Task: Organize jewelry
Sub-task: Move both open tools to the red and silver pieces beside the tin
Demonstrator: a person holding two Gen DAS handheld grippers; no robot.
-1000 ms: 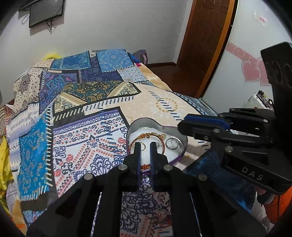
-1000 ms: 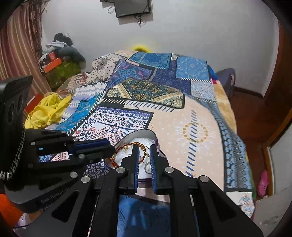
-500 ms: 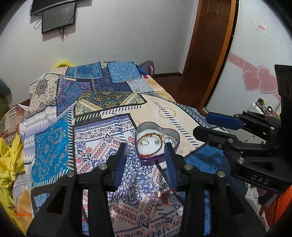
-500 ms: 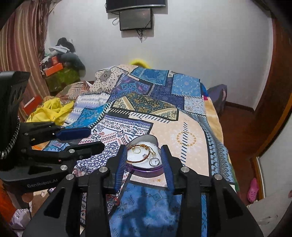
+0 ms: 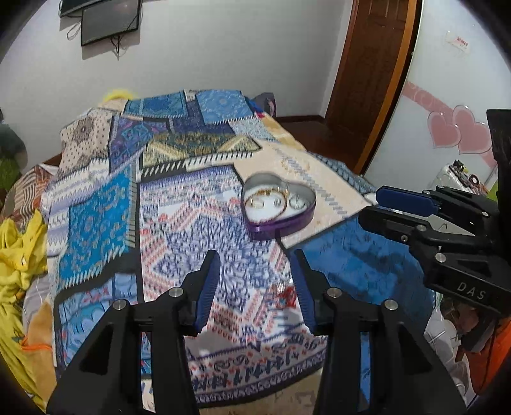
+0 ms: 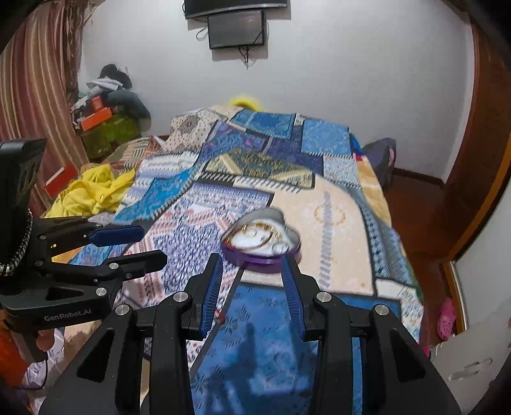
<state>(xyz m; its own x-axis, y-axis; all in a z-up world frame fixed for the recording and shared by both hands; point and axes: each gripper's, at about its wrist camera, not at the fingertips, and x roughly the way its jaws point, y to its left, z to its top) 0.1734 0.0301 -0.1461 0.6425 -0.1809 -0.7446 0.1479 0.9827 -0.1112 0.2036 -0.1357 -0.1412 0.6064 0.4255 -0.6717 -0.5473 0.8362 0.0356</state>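
A purple heart-shaped tin (image 5: pixel 278 204) sits open on the patterned bedspread, holding a gold bangle and a few rings on a white lining. It also shows in the right wrist view (image 6: pixel 261 241). My left gripper (image 5: pixel 255 255) is open and empty, well short of the tin; it shows from the side in the right wrist view (image 6: pixel 140 245). My right gripper (image 6: pixel 251 260) is open and empty, its tips framing the tin's near edge from above. It shows at the right of the left wrist view (image 5: pixel 373 204). A small trinket (image 5: pixel 286 292) lies on the spread near my left fingers.
The patchwork bedspread (image 5: pixel 179 198) covers the bed. Yellow cloth (image 6: pixel 92 191) lies at its left side. A wooden door (image 5: pixel 367 79) stands at the right, a wall screen (image 6: pixel 236 28) at the back, and a clutter pile (image 6: pixel 108 105) in the far left corner.
Both grippers have opened from shut and pulled back and up from the tin, which now looks smaller and farther away. The jewelry stays in the tin.
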